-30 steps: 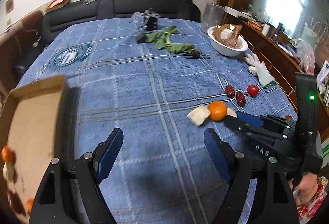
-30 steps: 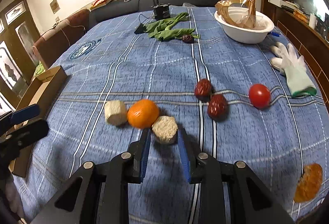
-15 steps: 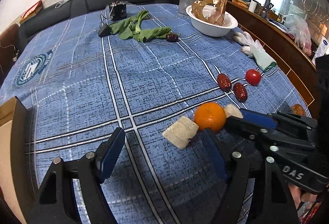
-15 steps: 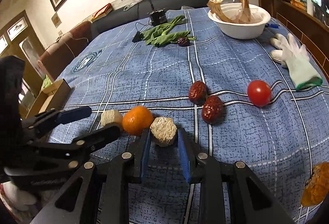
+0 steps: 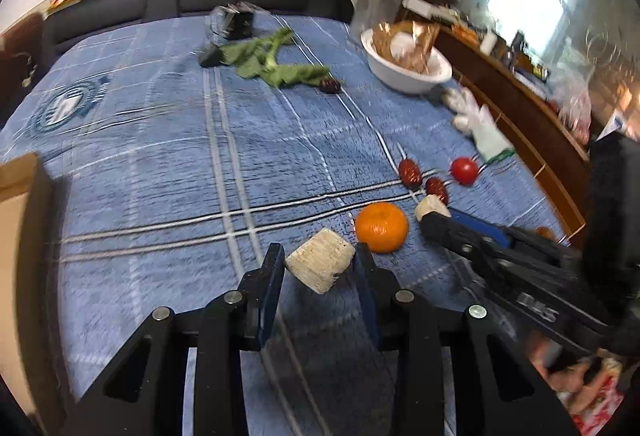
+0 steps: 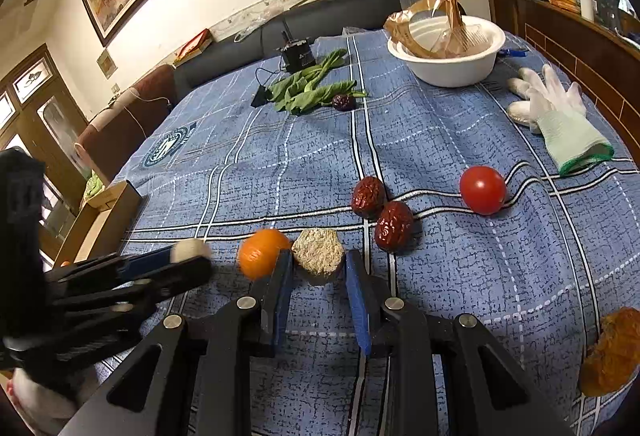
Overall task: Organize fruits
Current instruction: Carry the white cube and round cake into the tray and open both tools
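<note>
Two close wrist fisheyes angled down, sharing the orange [image 5: 382, 227] [image 6: 262, 253].

Orange [image 5: 381, 227] on cloth between two beige chunks [image 5: 321, 265] [image 6: 318, 254]; two dates [image 6: 380, 208], tomato [image 6: 482, 190] beside.

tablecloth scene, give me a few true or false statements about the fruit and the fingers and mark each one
1. The orange lies between two beige blocks. True.
2. The tomato sits inside the white bowl. False: it lies on the cloth.
3. The right gripper has a beige block between its fingers. True.
4. The left gripper is closing on the orange. False: a beige block is between them.
5. Three red dates touch the tomato. False: two, apart from it.
</note>
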